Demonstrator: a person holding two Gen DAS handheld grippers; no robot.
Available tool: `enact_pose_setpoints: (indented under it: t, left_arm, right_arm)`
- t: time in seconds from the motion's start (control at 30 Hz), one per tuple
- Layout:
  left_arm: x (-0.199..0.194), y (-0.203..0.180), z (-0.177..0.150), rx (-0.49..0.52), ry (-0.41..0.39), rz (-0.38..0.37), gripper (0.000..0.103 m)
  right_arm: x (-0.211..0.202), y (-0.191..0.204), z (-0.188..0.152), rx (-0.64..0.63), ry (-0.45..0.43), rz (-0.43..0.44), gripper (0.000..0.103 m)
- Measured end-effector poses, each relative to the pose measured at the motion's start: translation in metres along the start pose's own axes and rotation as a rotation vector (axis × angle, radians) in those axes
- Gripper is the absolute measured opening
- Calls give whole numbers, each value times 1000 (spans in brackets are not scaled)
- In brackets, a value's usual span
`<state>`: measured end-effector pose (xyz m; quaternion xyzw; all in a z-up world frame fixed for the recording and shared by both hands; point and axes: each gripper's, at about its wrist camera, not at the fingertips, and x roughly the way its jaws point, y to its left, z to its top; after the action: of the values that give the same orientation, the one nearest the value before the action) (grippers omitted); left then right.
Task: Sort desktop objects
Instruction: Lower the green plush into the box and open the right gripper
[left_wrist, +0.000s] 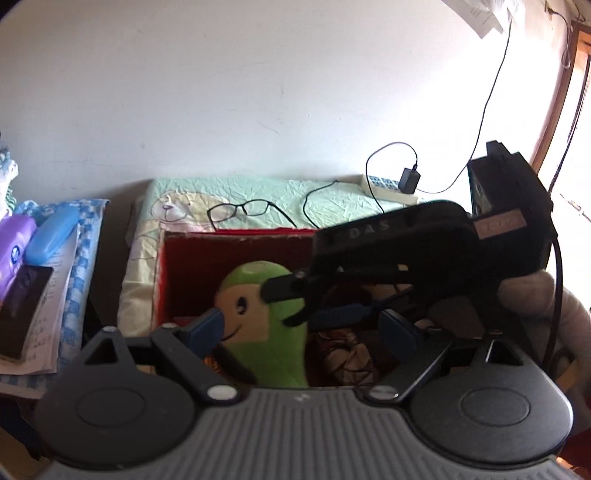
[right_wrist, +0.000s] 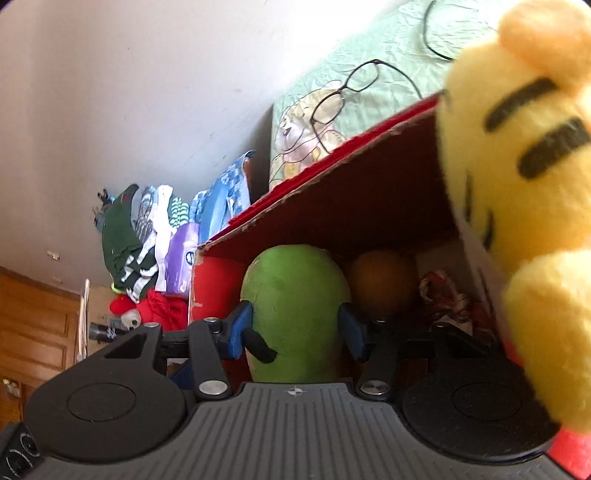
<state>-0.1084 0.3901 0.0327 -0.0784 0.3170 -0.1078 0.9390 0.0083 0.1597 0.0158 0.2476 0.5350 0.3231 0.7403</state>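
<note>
A green plush toy with a cream face stands upright inside the red cardboard box. My right gripper reaches in from the right and is shut on the toy's upper part. In the right wrist view the green plush toy is squeezed between the blue pads of my right gripper. My left gripper hovers over the box's near side, open wide, with the toy between its fingers; the left pad is close to the toy's face. A yellow plush toy fills the right of the right wrist view.
A brown ball and crumpled fabric lie in the box. Eyeglasses, a cable and a power strip rest on the green cloth behind. At the left are a blue case, a purple pack and a phone.
</note>
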Motion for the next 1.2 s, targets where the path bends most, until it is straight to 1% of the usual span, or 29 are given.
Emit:
enact_pose_setpoints:
  t: [0.07,0.1,0.2,0.3,0.33,0.4,0.43,0.53,0.63,0.7,0.83,0.93,1.0,1.1,1.2]
  left_arm:
    - [1,1,1,-10,7,-27,92]
    - [0,3,1,-15,5,-36,92]
    - [-2,9,2,-18,-3,-27,92]
    - [-1,18,1,-51,16,-46,92]
    - [0,19,1,-57,17,-45,92]
    - [2,20,0,-63,20,-46,92]
    - [3,20,0,-68,22,-48,93]
    - [3,17,0,-64,21,-41,96]
    - [4,15,0,-64,21,-30,100]
    - [8,17,0,-70,32,-15,100]
    - [9,16,-2,-58,26,-7,101]
    - [9,15,-3,-54,12,-3,102]
    - [10,14,-4,-48,5,3,102]
    - [9,13,-6,-40,-8,8,102]
    - [9,13,-8,-37,-29,7,102]
  right_arm:
    - [8,6,0,-27,33,26,53]
    - [12,5,1,-21,64,55,51]
    - [29,2,-3,-4,150,126,52]
    - [30,5,-5,-18,113,99,57]
    - [29,6,-6,-27,108,93,58]
    - [27,5,-8,-34,107,78,67]
    - [27,5,-7,-29,108,77,67]
    - [19,2,-7,-28,87,94,66]
    - [19,-3,-7,-19,36,112,66]
    - [16,-5,-10,-16,-4,121,66]
    - [19,-3,-11,-6,-37,87,65]
    - [18,-2,-12,-9,-57,78,59]
    - [20,1,-11,-22,-66,76,53]
    - [20,2,-9,-45,-75,75,50]
    - [20,2,-7,-55,-72,74,50]
